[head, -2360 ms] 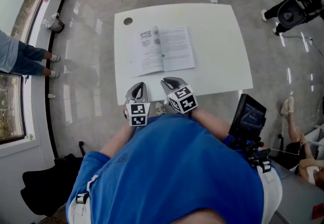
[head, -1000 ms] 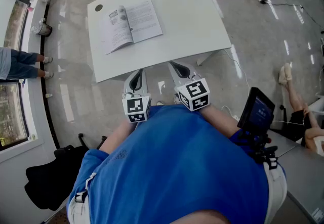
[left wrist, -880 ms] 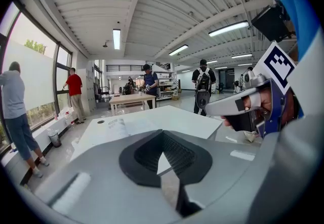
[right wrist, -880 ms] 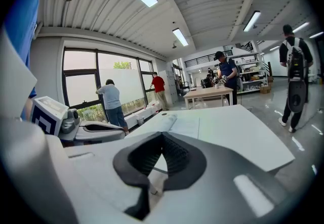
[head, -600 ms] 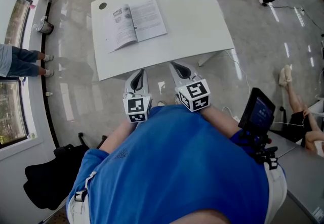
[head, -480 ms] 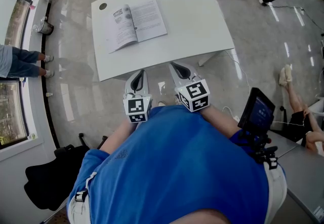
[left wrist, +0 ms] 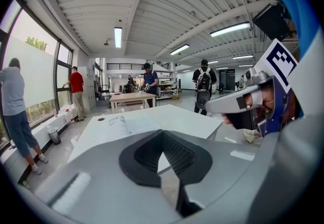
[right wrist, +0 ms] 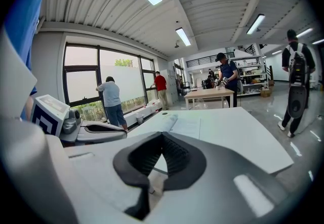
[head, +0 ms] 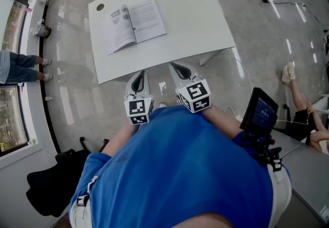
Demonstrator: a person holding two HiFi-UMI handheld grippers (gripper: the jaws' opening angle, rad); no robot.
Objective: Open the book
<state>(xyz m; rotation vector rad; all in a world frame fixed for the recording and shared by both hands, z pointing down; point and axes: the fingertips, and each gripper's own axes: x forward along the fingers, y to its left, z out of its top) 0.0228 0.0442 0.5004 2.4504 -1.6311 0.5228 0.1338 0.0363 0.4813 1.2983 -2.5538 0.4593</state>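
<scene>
you're holding left tongs (head: 139, 75) and right tongs (head: 178, 68) pressed together, empty, by your chest: the book (head: 134, 24) is already lying open, well ahead.

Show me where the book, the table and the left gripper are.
book (head: 148, 18): head view, on its open right-hand page.
table (head: 193, 11): head view, on the bare top beside the book.
left gripper (head: 139, 74): head view, at the jaw tips.

White table (head: 195, 21): open book (head: 134, 24) flat on left half.
</scene>
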